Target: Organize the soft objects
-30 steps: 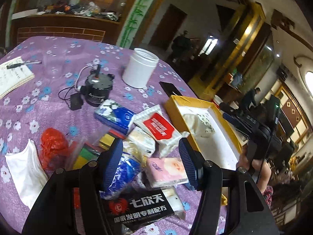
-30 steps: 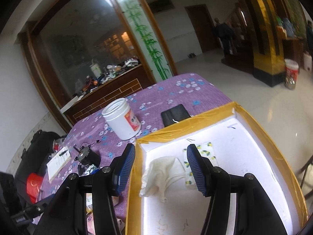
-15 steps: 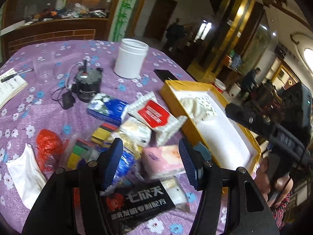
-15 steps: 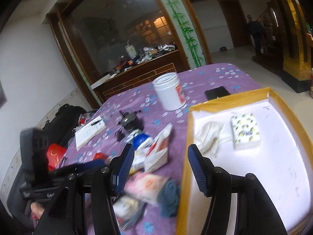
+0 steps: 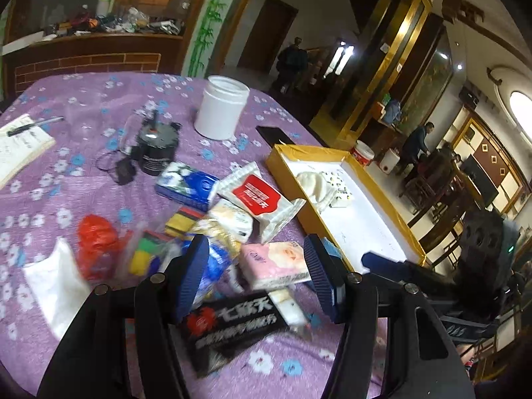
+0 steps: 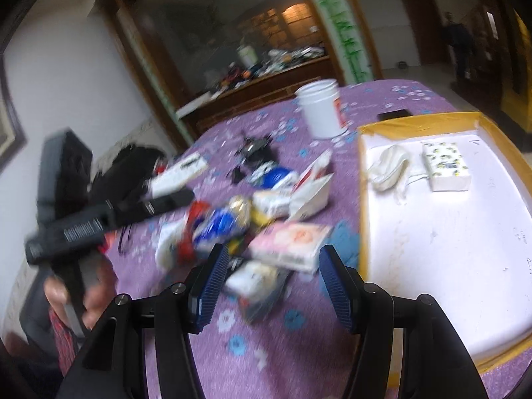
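Observation:
A heap of soft packs lies on the purple flowered cloth: a pink tissue pack [image 5: 274, 261] [image 6: 291, 241], a white-and-red wipes pack [image 5: 257, 196], a blue tissue pack [image 5: 188, 184] and a black sachet [image 5: 232, 326]. The yellow-rimmed white tray [image 5: 332, 153] [image 6: 362, 179] holds a cream cloth [image 5: 316, 184] [image 6: 389, 164] and a spotted tissue pack [image 6: 445, 166]. My left gripper [image 5: 256, 272] is open above the pink pack. My right gripper [image 6: 272, 282] is open too, hovering at the heap's near edge beside the tray.
A white jar [image 5: 221, 109], a black motor with cable [image 5: 156, 148], a phone [image 5: 274, 134] and a notebook with pen [image 5: 20, 143] stand farther back. A red bag [image 5: 96, 242] and white cloth [image 5: 56, 282] lie left of the heap. A hand [image 6: 96, 296] shows low left.
The right gripper has swung left, from over the tray to the heap of packs. The left gripper stayed above the pink pack, shifting only slightly. Both stayed open.

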`<state>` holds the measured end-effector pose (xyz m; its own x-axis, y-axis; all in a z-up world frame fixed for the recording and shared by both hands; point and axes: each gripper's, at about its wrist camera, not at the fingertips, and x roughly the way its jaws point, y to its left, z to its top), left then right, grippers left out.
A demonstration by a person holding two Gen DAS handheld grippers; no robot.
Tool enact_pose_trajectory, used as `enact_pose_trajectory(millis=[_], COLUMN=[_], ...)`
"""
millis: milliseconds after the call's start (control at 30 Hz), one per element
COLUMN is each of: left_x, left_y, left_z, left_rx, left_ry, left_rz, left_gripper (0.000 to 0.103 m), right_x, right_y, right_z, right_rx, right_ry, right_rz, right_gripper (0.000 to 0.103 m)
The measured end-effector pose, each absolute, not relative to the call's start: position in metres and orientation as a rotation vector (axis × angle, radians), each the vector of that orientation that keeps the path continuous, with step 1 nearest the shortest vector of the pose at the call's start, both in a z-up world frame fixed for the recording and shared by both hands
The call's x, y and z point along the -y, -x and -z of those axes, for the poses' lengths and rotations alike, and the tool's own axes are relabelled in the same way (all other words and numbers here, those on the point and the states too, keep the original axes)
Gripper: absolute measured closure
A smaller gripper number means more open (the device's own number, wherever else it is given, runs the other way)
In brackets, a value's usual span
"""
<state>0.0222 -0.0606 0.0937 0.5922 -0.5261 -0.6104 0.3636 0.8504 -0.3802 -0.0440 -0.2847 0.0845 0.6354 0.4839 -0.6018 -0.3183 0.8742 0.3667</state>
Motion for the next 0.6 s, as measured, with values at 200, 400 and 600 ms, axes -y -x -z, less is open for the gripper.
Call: enact_pose_trajectory(millis=[200,400,600], left_x=[-0.002,-0.060,-0.075], left_y=[0.002,-0.005,-0.015], left_z=[-0.087,-0.054,-0.035], left_rx=[-0.756,-0.806,-0.827], left_ry=[0.264,0.405,0.464], left_rz=[0.382,0.230,0.161], left_gripper=[0.045,0.045,0.045], right_x=[0.256,0.242,0.211], right_y=[0.039,0.014,0.024], right_z=[-0.067,-0.050,-0.048], right_rx=[-0.859,-0.916,-0.947], right_ry=[-0.247,-0.263,-0.163], right_rz=[-0.566,-0.501,-0.566], right_gripper=[0.042,0.042,0.041])
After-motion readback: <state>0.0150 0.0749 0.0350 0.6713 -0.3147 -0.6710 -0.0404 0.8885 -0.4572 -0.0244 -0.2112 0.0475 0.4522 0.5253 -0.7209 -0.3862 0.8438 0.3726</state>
